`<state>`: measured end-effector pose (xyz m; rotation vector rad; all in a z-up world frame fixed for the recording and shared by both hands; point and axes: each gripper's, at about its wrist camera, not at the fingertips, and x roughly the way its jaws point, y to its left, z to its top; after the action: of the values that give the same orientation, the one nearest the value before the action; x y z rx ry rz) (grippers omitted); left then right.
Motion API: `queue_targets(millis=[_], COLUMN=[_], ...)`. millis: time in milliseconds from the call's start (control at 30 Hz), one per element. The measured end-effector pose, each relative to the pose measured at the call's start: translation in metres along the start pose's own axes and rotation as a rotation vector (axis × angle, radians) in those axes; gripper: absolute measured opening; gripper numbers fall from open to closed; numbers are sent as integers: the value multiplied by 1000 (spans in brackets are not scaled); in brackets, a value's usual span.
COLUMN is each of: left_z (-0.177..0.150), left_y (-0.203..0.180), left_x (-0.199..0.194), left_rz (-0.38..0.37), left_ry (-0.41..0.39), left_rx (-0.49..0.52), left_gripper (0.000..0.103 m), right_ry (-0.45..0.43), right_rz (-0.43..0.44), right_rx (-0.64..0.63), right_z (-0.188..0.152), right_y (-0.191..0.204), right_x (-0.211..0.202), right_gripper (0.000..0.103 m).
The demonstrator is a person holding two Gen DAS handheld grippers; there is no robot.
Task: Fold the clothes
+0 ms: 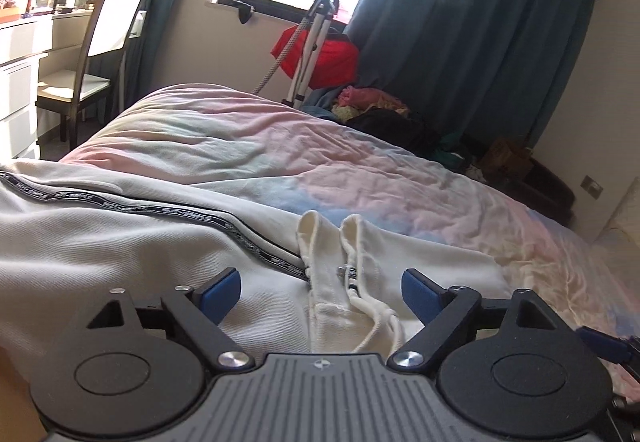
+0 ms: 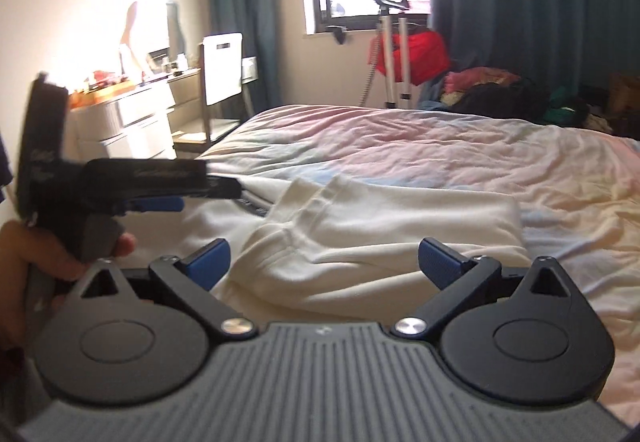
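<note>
Cream cotton fills the near ground: a pale off-white pair of jogging trousers with a black lettered side tape [image 1: 120, 242] lies on the bed just ahead of both tools. The left black two-finger gripper with blue pads [image 1: 320, 292] hovers released over the ribbed waistband, where a white drawstring [image 1: 374, 318] trails loose; nothing sits between its jaws. The right black two-finger gripper with blue pads [image 2: 323, 262] is likewise spread wide, gripping nothing, above the same cloth. In the right wrist view the waist end looks turned over on itself, so I judge one fold may be made, or merely a rumple; the rest remains to do, with no neat stack anywhere. The trousers run out of frame at left, so their legs are hidden. Beyond stretches the rumpled pink-and-blue pastel duvet [image 1: 360, 170]. Farther off, a heap of mixed coloured clothes [image 1: 372, 106] lies blurred.
</note>
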<state>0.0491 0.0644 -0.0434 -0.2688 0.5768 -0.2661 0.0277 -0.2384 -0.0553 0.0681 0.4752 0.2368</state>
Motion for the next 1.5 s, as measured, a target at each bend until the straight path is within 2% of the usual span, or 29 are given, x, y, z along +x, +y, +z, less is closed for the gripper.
queue_targets(millis=[33, 67, 100, 200, 233, 300, 367, 467, 600, 667, 733, 833, 933, 1033, 1100, 1133, 1200, 1233, 1267, 1300, 1367, 1500], left_z=[-3, -6, -9, -20, -24, -31, -37, -41, -38, -35, -35, -41, -48, -52, -54, -54, -51, -48, -44, -39, -31, -18], left_y=[-7, -13, -20, -33, -36, -37, -38, -42, -35, -29, -23, -20, -21, -26, -30, -29, -24, -19, -12, -6, 17, 84], left_x=[-1, -1, -1, 7, 12, 22, 28, 30, 22, 16, 16, 30, 44, 39, 32, 28, 19, 12, 3, -5, -20, -39], left_rz=[-23, -32, -36, -20, -13, -12, -15, -31, -88, -139, -150, -92, -50, -54, -56, -64, -71, -59, -37, -15, 59, 235], left_ry=[5, 7, 9, 47, 67, 117, 147, 164, 183, 202, 242, 302, 330, 304, 288, 292, 296, 284, 269, 253, 230, 264], left_rx=[21, 47, 76, 154, 173, 182, 199, 251, 172, 119, 69, 58, 92, 170, 217, 216, 179, 146, 109, 73, -26, -317], left_gripper=[78, 77, 74, 66, 64, 44, 40, 26, 13, 12, 12, 13, 14, 23, 42, 45, 60, 65, 84, 98, 103, 103], right_ry=[3, 17, 31, 82, 96, 120, 152, 279, 252, 229, 207, 204, 256, 264, 260, 258, 253, 250, 244, 236, 219, 180], right_rz=[-29, -58, -86, -165, -172, -166, -169, -212, -254, -261, -257, -241, -226, -228, -231, -231, -230, -229, -225, -222, -214, -199], right_rx=[34, 61, 88, 177, 202, 268, 297, 309, 208, 176, 169, 168, 187, 184, 185, 187, 195, 203, 212, 216, 221, 203], right_z=[0, -1, -3, -12, -15, -20, -28, -49, -46, -43, -41, -39, -44, -46, -46, -45, -45, -44, -44, -43, -40, -35], right_y=[-10, -18, -26, -48, -52, -63, -67, -68, -52, -47, -45, -47, -51, -51, -50, -50, -51, -52, -53, -53, -53, -46], right_x=[5, 10, 15, 31, 33, 42, 47, 79, 79, 73, 67, 66, 77, 79, 77, 76, 73, 71, 68, 65, 59, 47], right_gripper=[98, 83, 61, 44, 42, 40, 40, 39, 39, 39, 39, 39, 39, 39, 38, 38, 38, 38, 38, 38, 38, 39])
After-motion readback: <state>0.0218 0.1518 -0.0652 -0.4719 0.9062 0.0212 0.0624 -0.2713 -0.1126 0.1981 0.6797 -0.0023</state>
